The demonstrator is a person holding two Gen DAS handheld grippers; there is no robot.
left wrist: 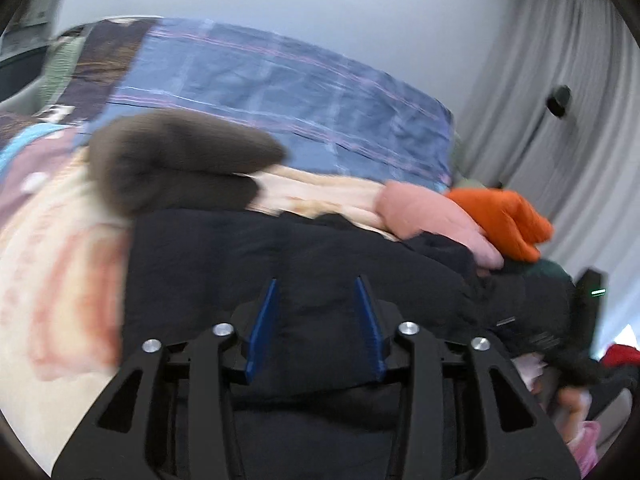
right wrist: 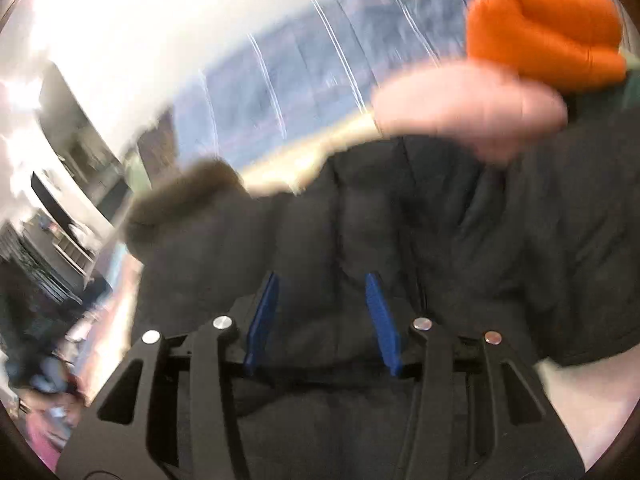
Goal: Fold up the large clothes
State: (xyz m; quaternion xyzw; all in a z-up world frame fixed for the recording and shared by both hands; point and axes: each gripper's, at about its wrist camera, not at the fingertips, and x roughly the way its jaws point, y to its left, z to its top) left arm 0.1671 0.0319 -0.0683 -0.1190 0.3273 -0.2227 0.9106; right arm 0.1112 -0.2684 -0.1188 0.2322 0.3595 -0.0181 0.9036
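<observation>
A large black padded coat (left wrist: 320, 248) lies spread on the bed, its brown fur trim (left wrist: 180, 156) bunched at the far left. My left gripper (left wrist: 317, 280) hovers over the coat's near part with its blue pads (left wrist: 264, 320) apart and only the cloth beneath showing between them. In the right wrist view the same coat (right wrist: 400, 200) fills the middle, with the fur trim (right wrist: 188, 200) at left. My right gripper (right wrist: 322, 276) is over it, jaws apart, and nothing is pinched. Both views are motion-blurred.
A pink garment (left wrist: 432, 216) and an orange one (left wrist: 504, 216) lie at the coat's far right edge, pink (right wrist: 468, 108) and orange (right wrist: 544, 28) in the right view too. Blue plaid bedding (left wrist: 280, 80) covers the bed behind. Grey curtains (left wrist: 540, 80) hang at right.
</observation>
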